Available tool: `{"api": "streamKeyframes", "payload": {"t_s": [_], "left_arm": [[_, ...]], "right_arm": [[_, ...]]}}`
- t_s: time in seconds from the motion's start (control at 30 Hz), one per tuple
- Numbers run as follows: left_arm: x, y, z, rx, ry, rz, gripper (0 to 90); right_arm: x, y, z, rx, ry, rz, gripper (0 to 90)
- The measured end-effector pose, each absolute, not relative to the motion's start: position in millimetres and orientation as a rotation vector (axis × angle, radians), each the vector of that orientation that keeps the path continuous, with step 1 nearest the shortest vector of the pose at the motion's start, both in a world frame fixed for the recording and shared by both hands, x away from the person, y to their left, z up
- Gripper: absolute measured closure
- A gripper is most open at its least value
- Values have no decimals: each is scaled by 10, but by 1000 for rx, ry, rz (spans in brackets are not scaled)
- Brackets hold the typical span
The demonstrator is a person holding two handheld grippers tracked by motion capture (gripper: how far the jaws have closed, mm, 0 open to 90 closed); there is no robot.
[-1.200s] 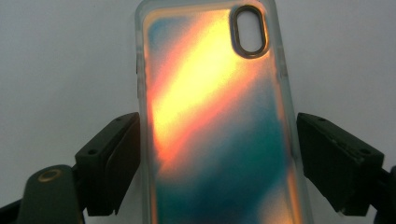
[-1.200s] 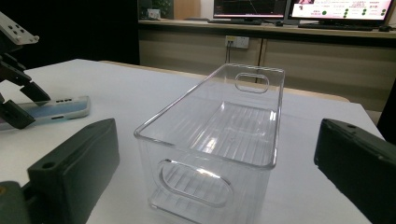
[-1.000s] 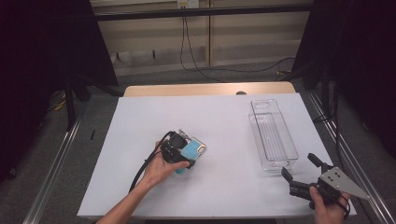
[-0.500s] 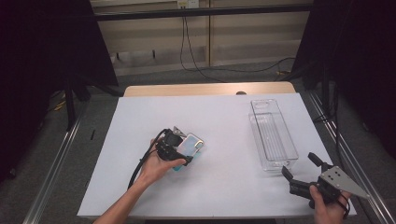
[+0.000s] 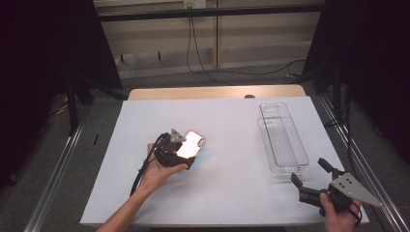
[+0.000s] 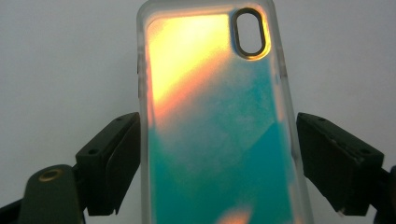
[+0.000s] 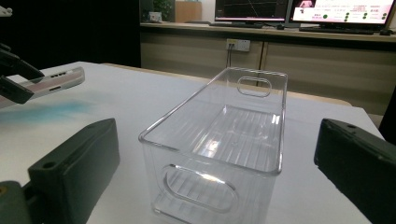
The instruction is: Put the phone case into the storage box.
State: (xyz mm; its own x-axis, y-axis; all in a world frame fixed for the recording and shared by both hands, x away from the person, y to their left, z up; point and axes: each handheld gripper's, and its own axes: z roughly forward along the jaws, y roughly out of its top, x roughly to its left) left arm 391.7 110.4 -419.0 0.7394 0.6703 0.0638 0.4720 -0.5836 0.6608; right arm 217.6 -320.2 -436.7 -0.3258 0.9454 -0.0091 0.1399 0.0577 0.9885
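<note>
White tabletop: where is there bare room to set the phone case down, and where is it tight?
The white tabletop is bare between the phone case in the left claw and the clear bin, and along the far edge. It is tight at the near right corner, where the open right claw sits close to the bin's end.

White table, grey carpet floor, wood-panelled wall, black curtains, monitors.

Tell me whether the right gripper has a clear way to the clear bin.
Probably yes: the right gripper sits open just short of the clear bin, with bare table between them.
</note>
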Motion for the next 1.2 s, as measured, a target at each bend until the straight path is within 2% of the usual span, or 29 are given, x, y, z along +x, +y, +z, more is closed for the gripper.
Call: {"api": "streamKeyframes", "payload": {"t_s": [0.4,0.63,1.2], "left_arm": [[3755,1190,-4018,2142,839,473,169],[3582,1158,-4110,2159,820,469,169],[3526,850,-4158,2130,791,474,169]], "right_arm": [[2189,-3182,-4279,1115,1606,1349,2],[2227,-3121,-4109,1105,1630,1372,0],[2596,-2525,-4034,1042,1762,1415,4]]}}
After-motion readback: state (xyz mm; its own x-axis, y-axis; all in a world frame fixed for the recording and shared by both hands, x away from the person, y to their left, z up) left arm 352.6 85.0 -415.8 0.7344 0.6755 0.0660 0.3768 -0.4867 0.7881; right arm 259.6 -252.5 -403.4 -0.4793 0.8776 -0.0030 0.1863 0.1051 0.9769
